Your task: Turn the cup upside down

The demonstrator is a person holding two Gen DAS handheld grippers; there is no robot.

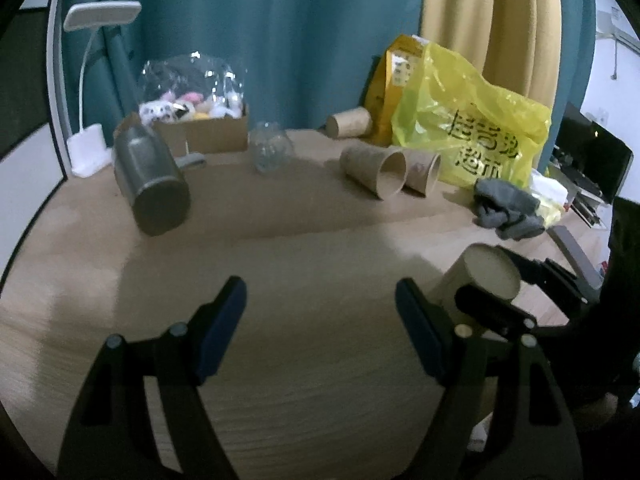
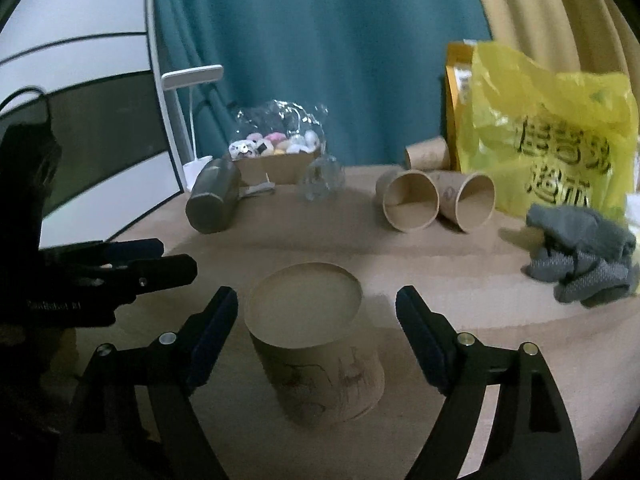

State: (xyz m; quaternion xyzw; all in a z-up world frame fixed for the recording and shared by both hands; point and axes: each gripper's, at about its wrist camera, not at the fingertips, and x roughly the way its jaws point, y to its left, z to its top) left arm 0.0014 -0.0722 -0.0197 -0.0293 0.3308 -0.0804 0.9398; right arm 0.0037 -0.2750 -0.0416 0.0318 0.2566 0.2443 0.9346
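A tan paper cup (image 2: 316, 344) stands upside down on the wooden table (image 2: 460, 280), base up, between the fingers of my right gripper (image 2: 316, 320). The jaws are open and do not touch the cup. The same cup shows in the left wrist view (image 1: 480, 276) at the right, with the right gripper's dark fingers (image 1: 492, 304) around it. My left gripper (image 1: 320, 312) is open and empty over bare table, left of the cup. It shows in the right wrist view (image 2: 132, 268) at the left edge.
Two paper cups (image 2: 410, 200) (image 2: 468, 200) lie on their sides at the back, a third (image 2: 428, 154) behind them. A metal mug (image 2: 214, 204) lies on its side at the left, near a glass jar (image 2: 322, 178), a cardboard box (image 2: 276, 164) and a desk lamp (image 2: 192, 76). A yellow bag (image 2: 552, 140) and grey cloth (image 2: 584, 252) are at the right.
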